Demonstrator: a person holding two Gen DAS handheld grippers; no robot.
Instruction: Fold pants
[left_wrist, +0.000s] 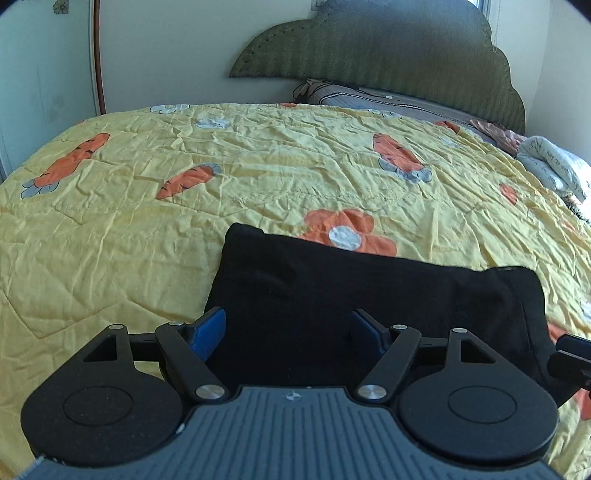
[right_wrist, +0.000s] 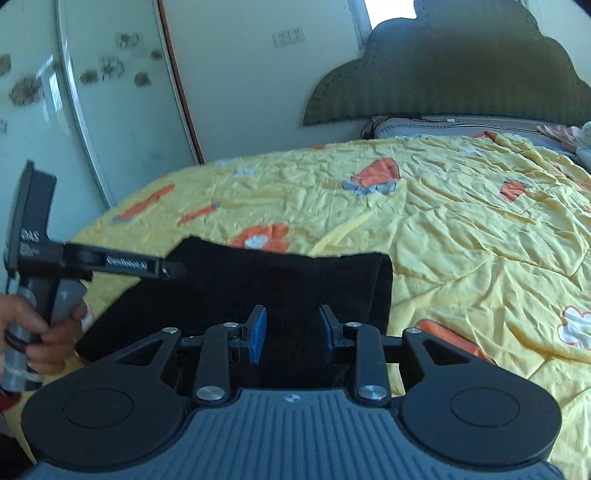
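The black pants (left_wrist: 369, 295) lie folded into a flat rectangle on the yellow quilt (left_wrist: 147, 229). My left gripper (left_wrist: 288, 332) is open, its blue pads (left_wrist: 208, 332) wide apart just above the near edge of the pants, holding nothing. In the right wrist view the pants (right_wrist: 236, 284) lie the same way. My right gripper (right_wrist: 291, 330) is open over their near right part, blue pads (right_wrist: 258, 332) apart and empty. The left gripper's body (right_wrist: 44, 258), held in a hand, shows at the left edge of the right wrist view.
The quilt has orange carrot and flower prints. A dark green headboard (left_wrist: 388, 48) and grey pillows (left_wrist: 369, 96) are at the far end. Crumpled bedding (left_wrist: 554, 166) lies at the far right. A wardrobe with sliding doors (right_wrist: 92, 110) stands left of the bed.
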